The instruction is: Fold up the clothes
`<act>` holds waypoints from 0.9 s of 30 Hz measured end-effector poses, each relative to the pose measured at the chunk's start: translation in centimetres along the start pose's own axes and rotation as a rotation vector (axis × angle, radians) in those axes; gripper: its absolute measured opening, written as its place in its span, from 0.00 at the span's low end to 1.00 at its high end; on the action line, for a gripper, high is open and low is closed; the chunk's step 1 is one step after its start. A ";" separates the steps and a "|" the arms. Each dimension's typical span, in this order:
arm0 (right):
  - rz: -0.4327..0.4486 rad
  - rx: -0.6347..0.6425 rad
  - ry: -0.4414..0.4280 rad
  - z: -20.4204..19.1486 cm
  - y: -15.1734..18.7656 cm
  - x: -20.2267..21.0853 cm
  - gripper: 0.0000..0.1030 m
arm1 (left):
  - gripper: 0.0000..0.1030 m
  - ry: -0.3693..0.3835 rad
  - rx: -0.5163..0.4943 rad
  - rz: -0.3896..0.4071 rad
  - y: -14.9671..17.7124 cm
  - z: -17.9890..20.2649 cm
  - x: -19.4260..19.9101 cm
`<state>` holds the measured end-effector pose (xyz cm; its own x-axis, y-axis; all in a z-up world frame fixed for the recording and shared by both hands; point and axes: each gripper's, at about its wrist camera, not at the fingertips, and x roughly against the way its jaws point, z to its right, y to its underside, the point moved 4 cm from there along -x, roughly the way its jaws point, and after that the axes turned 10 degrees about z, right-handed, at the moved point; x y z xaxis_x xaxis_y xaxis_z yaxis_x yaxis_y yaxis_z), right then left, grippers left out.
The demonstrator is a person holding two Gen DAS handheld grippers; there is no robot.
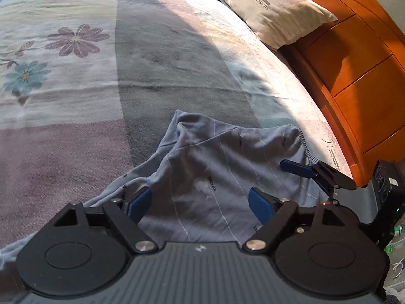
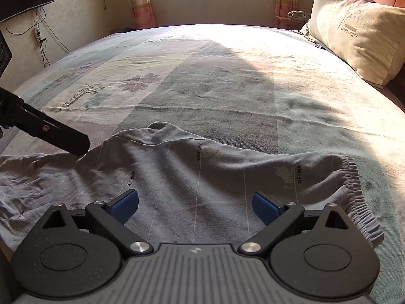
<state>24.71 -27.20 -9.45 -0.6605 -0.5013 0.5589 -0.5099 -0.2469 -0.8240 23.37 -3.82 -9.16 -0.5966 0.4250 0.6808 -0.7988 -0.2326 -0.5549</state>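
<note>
**Both tongs open over a rumpled pair of grey trousers**

The left gripper [image 1: 200, 204] has its jaws spread wide with nothing between the blue pads; the cloth lies below and ahead of them, not pinched. The right gripper [image 2: 195, 205] stands equally wide and is empty too, its pads apart above the fabric. In the left wrist view the right tongs' tips show just to the right, near the gathered edge; in the right wrist view one black finger of the left tongs reaches in from the left, its tip at or just above the cloth where a fold rises. Whether it touches I cannot tell.

Directly under and ahead of both tongs lie the grey trousers [image 2: 202, 177], thin, printed with fine lines and small lettering. The elastic waistband [image 2: 354, 190] sits to the right of the right tongs; the rest trails off left, bunched and creased. Beyond them stretches the flowered bedspread [image 2: 227, 76], with a pillow [image 2: 359, 30] far off to the right and a wooden headboard [image 1: 354, 63] behind it.

The cloth looks light, limp and not slippery; it will likely drape and sag from any single pinch. The waistband, thicker and ruched, seems the firmest hold for the right tongs, and a hem or seam for the left, pinching both layers.
</note>
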 end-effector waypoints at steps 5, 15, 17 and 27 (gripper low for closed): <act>-0.006 -0.003 0.011 -0.1 0.1 -0.3 0.96 | 0.74 -0.062 0.105 0.148 -0.2 -3.0 1.5; -0.018 0.018 0.016 -0.6 0.3 -0.7 0.96 | 0.82 0.104 0.115 0.118 -0.7 -0.5 -1.7; -0.020 0.021 0.016 -0.6 0.3 -0.8 0.96 | 0.79 0.046 0.113 0.160 -1.1 -1.3 -2.2; 0.013 0.005 -0.005 -1.0 -0.9 -0.6 1.00 | 0.81 -0.137 -0.076 0.168 -2.3 -0.7 7.9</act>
<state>25.00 -25.91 -8.99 -0.6642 -0.5085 0.5480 -0.4988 -0.2445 -0.8315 20.54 0.67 -2.84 -0.7301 0.2615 0.6314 -0.6821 -0.2216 -0.6969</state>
